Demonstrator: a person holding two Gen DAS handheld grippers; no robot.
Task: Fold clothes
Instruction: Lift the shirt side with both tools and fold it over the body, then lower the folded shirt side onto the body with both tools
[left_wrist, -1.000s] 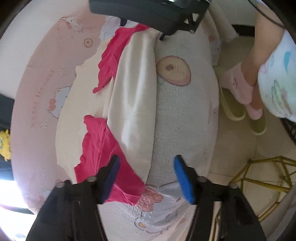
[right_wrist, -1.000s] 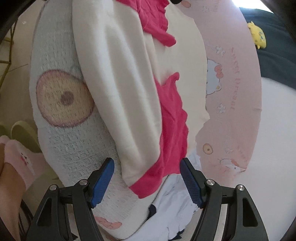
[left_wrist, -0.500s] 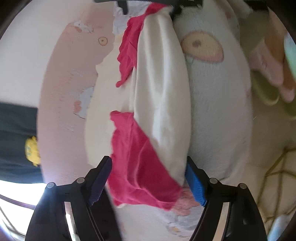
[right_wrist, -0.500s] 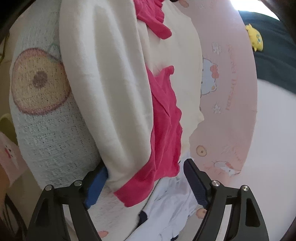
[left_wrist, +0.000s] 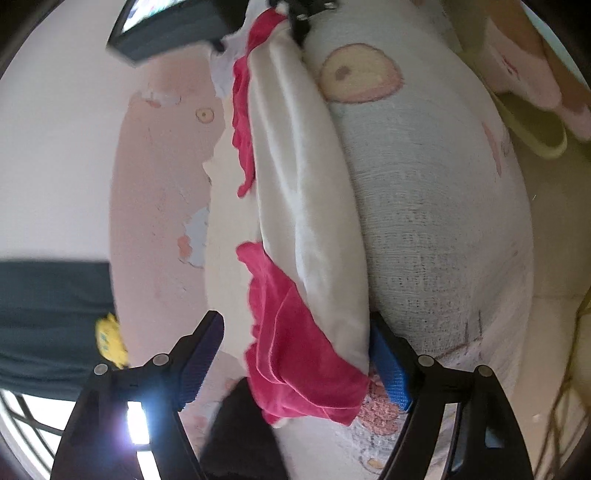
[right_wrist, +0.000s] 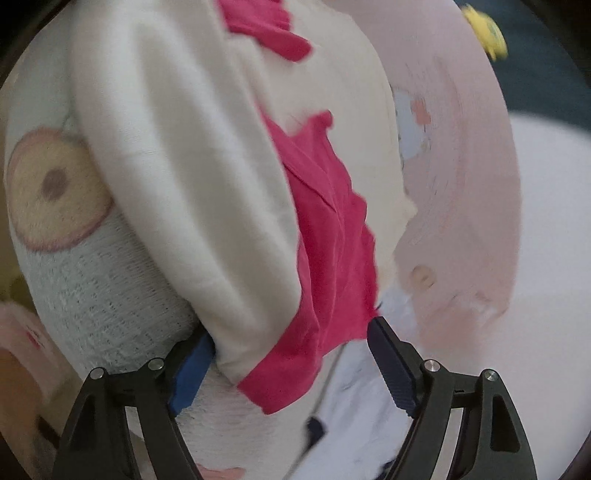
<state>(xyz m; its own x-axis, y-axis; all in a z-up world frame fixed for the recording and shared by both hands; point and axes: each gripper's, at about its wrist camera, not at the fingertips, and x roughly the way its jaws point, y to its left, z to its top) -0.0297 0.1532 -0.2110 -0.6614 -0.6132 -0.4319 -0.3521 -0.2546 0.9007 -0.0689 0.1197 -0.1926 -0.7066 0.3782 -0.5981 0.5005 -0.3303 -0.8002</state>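
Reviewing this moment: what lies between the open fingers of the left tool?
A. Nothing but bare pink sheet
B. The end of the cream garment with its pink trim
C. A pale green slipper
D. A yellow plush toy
B. In the left wrist view the left tool stands open, and the pink-trimmed end of the cream garment hangs between its fingers, over the white knitted blanket.

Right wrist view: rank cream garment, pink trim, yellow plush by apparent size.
1. cream garment, largest
2. pink trim
3. yellow plush, smallest, but it lies farthest from the camera, so its true size is unsure.
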